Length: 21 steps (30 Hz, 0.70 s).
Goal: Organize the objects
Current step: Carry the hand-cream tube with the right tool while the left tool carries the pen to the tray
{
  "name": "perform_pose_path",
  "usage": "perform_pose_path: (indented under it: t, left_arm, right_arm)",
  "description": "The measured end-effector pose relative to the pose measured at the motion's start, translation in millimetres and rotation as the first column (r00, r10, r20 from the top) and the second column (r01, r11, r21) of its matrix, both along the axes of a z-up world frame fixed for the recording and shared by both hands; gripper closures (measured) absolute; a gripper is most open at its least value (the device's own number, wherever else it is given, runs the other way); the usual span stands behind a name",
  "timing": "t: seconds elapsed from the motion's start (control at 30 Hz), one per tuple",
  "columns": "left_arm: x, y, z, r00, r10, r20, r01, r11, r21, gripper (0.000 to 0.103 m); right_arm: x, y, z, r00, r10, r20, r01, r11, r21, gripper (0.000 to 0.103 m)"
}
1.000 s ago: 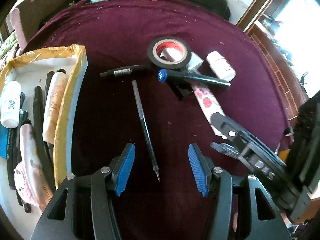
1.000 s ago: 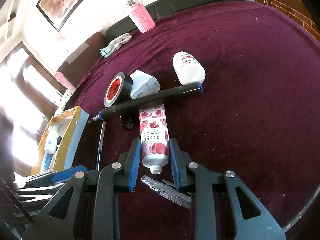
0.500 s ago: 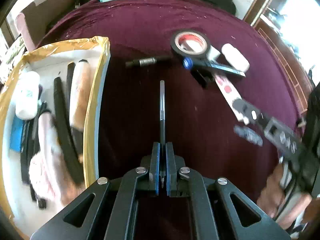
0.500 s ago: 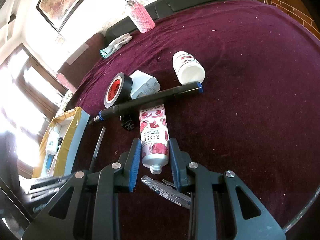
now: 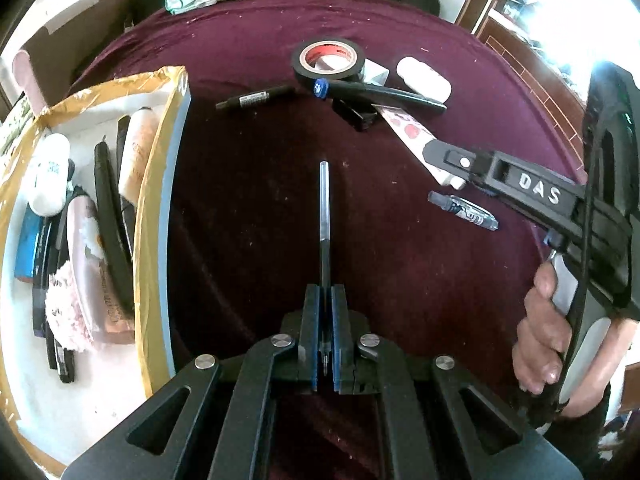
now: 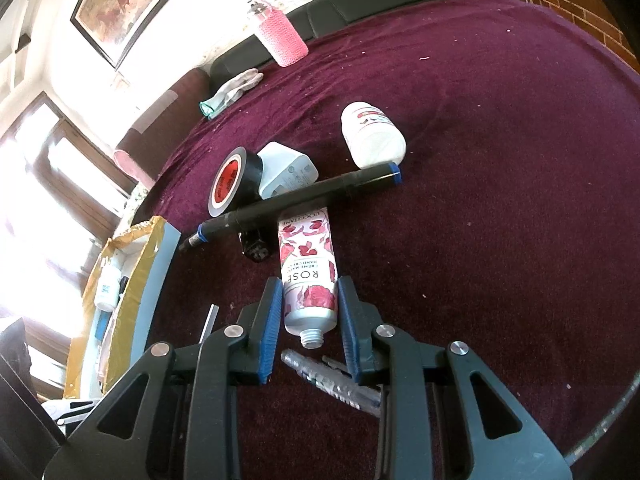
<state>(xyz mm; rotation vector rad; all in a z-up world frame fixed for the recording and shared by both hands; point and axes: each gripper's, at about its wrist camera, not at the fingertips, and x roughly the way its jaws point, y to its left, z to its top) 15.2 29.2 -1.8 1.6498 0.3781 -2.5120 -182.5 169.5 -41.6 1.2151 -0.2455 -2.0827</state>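
Observation:
My left gripper (image 5: 325,332) is shut on a thin black pen (image 5: 324,216) and holds it above the maroon tablecloth (image 5: 256,208), its shaft pointing away from me. The open cardboard box (image 5: 160,184) with several tubes and pens in it lies to the left. My right gripper (image 6: 308,320) is open, its jaws standing on either side of the rose hand-cream tube (image 6: 307,276) without pressing it. That tube also shows in the left wrist view (image 5: 412,136). A clear marker (image 6: 332,384) lies under the right gripper.
On the cloth lie a black tape roll (image 5: 328,60), a white plug (image 6: 286,170), a white jar (image 6: 372,136), a long black marker (image 6: 300,200), a small black pen (image 5: 256,98) and a black clip (image 6: 254,248). A pink bottle (image 6: 280,36) and a glove (image 6: 232,88) sit at the far edge.
My left gripper closed on the thin black pen and lifted it off the cloth, turning toward the box. The right gripper stayed around the rose tube.

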Motion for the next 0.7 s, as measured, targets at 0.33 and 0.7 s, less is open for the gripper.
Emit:
perform_pose_path:
  t: [0.33,0.7]
  left_arm:
    - [20,-7,21,0.997,0.028,-0.073,-0.020,0.994,0.104,0.100]
    - [24,-12,34,0.994,0.044,-0.101,-0.029,0.989,0.146,0.100]
  right_arm:
    - [39,17,13,1.000,-0.017,-0.003,0.017,1.000,-0.026,0.078]
    - [63,20,30,0.999,0.021,-0.045,-0.025,0.997,-0.073,0.079]
